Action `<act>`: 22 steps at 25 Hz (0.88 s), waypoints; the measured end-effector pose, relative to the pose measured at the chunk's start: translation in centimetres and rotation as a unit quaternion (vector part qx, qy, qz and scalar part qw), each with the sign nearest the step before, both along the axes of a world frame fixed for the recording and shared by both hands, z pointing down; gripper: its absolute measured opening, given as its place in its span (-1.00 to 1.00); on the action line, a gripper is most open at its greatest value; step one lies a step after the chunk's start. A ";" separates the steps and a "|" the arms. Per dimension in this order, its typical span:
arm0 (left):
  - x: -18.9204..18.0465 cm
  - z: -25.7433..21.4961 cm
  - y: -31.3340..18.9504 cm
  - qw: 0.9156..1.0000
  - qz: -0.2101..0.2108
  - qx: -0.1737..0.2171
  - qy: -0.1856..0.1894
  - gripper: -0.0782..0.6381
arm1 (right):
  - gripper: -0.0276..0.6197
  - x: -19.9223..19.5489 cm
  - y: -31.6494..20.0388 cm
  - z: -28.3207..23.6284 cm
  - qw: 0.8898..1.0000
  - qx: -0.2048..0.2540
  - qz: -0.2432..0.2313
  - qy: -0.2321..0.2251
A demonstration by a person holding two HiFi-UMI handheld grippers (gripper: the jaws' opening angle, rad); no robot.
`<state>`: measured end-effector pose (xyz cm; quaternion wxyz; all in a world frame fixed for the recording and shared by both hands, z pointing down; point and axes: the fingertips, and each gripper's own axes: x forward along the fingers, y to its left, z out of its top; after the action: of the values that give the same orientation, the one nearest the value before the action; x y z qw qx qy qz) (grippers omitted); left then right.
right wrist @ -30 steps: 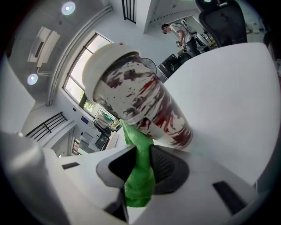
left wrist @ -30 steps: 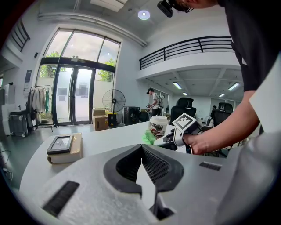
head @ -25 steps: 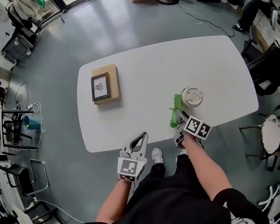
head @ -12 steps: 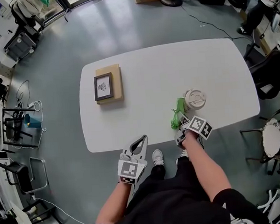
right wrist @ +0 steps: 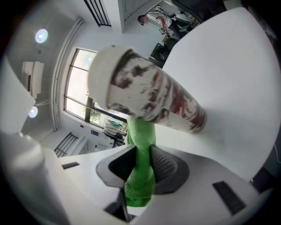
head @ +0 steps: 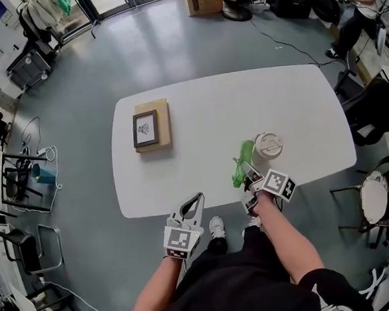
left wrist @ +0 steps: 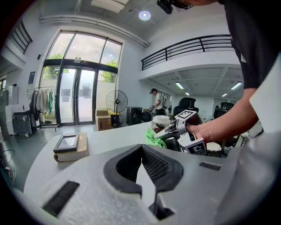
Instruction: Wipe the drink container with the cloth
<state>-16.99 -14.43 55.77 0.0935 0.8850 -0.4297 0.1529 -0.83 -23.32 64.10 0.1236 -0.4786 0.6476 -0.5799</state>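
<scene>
- Tipping risk: the drink container (head: 268, 145) stood upright near the front edge of the table (head: 210, 103), and nothing steadied it. Judged from this layout, a sideways wiping stroke could push it over or slide it toward that edge.
- Spill risk: the container carried a pale lid. Whether the lid was sealed could not be determined, so a fall might release any contents.
- Cloth slip risk: the cloth (head: 241, 166) was pinched as a narrow bunched fold. Drag against the stained container wall could pull the cloth out of the grip or leave only a small patch in contact.
- Coverage risk: the stains spread over much of the container's side in the right gripper view. A stroke on one side would probably leave the far side unwiped.
- Right gripper (head: 249, 172): its jaws were clenched on the green cloth, which filled the gap between the pads. The cloth's free end ran up to the container's side and appeared to touch it. The jaws themselves stayed clear of the container.
- Left gripper (head: 195, 204): its jaws were closed together at the tips with nothing between them. It was held off the table's front edge, well apart from the container.
- A framed picture on a book (head: 150, 125) lay at the table's far left, clear of the work.
</scene>
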 end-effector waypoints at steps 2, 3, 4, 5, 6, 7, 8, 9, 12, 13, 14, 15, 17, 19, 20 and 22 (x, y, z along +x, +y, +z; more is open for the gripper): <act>0.2 -0.3 -0.3 1.000 0.002 0.005 0.003 -0.74 | -0.59 -0.8 0.2 -2.7 0.999 0.031 -0.014 -0.005; 0.3 -0.5 -0.4 1.000 0.003 0.007 0.005 -0.74 | -0.59 -1.2 0.4 -4.0 0.999 0.047 -0.022 -0.005; 0.4 -0.7 -0.5 1.000 0.006 0.009 0.006 -0.74 | -0.59 -1.5 0.6 -5.2 0.998 0.063 -0.030 -0.002; 0.5 -0.9 -0.6 1.000 0.009 0.011 0.007 -0.74 | -0.59 -1.8 0.9 -6.4 0.996 0.079 -0.039 0.005; 0.6 -1.1 -0.7 1.000 0.011 0.013 0.008 -0.74 | -0.59 -2.1 1.2 -7.5 0.994 0.097 -0.050 0.014; 0.7 -1.4 -0.8 1.000 0.014 0.014 0.010 -0.74 | -0.59 -2.3 1.7 -8.7 0.991 0.115 -0.062 0.026; 0.8 -1.6 -0.8 1.000 0.016 0.014 0.013 -0.74 | -0.59 -2.6 2.2 -9.8 0.988 0.134 -0.072 0.038; 0.8 -1.9 -0.8 1.000 0.019 0.015 0.015 -0.74 | -0.59 -2.8 2.7 -11.0 0.984 0.153 -0.080 0.050; 0.5 -2.7 -1.0 0.999 0.027 0.020 0.018 -0.74 | -0.59 -3.0 4.0 -14.0 0.968 0.210 -0.094 0.103; 0.5 -2.8 -1.0 0.999 0.030 0.021 0.018 -0.74 | -0.59 -2.9 4.4 -14.8 0.961 0.228 -0.095 0.126; 0.7 -2.8 -0.9 0.999 0.035 0.023 0.019 -0.74 | -0.59 -2.7 4.8 -15.6 0.952 0.247 -0.096 0.150; 0.8 -2.8 -0.8 0.999 0.040 0.026 0.021 -0.74 | -0.59 -2.5 5.3 -16.3 0.943 0.266 -0.097 0.177; 1.1 -2.9 -0.7 0.998 0.048 0.031 0.024 -0.74 | -0.59 -2.1 6.0 -17.3 0.919 0.301 -0.100 0.234; 1.8 -3.2 -0.7 0.997 0.057 0.035 0.025 -0.74 | -0.59 -1.7 6.5 -18.0 0.892 0.329 -0.108 0.291; 2.3 -3.4 -0.7 0.997 0.061 0.036 0.026 -0.74 | -0.59 -1.5 6.8 -18.3 0.878 0.340 -0.113 0.318; 3.1 -4.1 -0.6 0.997 0.067 0.037 0.027 -0.74 | -0.58 -1.0 7.4 -18.8 0.851 0.358 -0.123 0.364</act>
<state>-13.87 -15.03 51.68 0.0619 0.9182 -0.3726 0.1192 -1.82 -15.91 45.28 -0.0307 -0.4942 0.8627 -0.1027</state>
